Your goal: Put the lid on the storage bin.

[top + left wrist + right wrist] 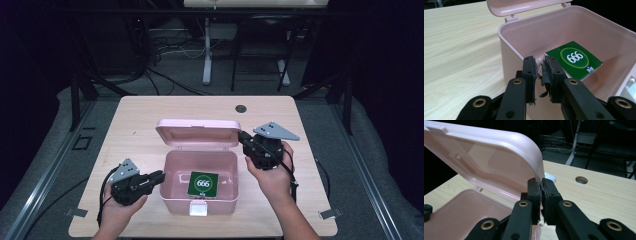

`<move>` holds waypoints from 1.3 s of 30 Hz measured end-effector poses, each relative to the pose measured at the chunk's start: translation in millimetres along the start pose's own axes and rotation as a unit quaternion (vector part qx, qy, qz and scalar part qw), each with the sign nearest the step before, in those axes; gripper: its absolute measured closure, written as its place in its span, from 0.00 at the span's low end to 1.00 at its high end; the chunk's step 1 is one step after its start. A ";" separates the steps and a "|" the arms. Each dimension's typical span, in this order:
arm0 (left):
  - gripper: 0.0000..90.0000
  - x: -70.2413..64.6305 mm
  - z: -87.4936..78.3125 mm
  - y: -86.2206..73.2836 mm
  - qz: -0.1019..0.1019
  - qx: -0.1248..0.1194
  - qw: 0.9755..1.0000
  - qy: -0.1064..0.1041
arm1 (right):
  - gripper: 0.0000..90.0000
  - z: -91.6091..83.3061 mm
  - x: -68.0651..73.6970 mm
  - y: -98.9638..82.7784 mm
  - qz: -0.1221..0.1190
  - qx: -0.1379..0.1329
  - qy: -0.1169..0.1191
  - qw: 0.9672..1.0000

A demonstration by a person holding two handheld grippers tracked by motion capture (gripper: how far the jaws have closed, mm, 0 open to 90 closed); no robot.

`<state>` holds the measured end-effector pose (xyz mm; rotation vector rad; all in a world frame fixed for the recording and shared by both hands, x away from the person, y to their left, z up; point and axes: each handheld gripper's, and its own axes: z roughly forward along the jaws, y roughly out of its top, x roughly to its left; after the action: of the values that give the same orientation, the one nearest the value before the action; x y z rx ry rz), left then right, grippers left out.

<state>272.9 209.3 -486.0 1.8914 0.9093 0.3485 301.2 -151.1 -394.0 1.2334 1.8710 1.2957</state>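
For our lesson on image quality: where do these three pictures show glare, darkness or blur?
High view: table evenly lit, surroundings nearly black. Left gripper view: green card sharp, left claw slightly soft. Right gripper view: soft sheen on the pink lid, background dim.

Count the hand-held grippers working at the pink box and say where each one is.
2. The left hand-held gripper pinches the left wall of the pink box. The right hand-held gripper pinches the right edge of the raised lid.
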 end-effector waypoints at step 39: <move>0.69 2.7 -30.7 67.8 0.036 -0.093 0.993 0.057 | 0.93 -13.6 3.3 -20.0 0.018 -0.015 0.024 0.999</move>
<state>286.7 214.3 -413.0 1.7497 0.8548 0.5701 281.0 -156.1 -406.9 1.2374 1.8639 1.3788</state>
